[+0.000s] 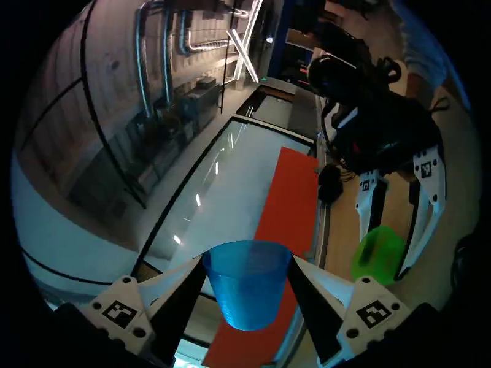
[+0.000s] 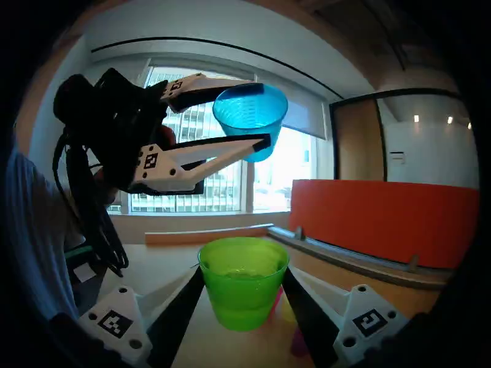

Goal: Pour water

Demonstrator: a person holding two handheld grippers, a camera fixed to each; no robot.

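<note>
Right gripper view: L gripper (image 2: 256,113) is clamping translucent blue plastic cup (image 2: 248,109) above green plastic cup (image 2: 243,297); R gripper (image 2: 242,273) is clamping that.

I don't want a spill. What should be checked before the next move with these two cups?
1. Left tool shut on blue cup: ok.
2. Right tool shut on green cup: ok.
3. Green cup upright, some liquid inside: ok.
4. Water in blue cup: cannot tell.
5. Blue cup higher than green cup: ok.
6. Blue cup straight above green cup: cannot tell, depth unclear.
</note>
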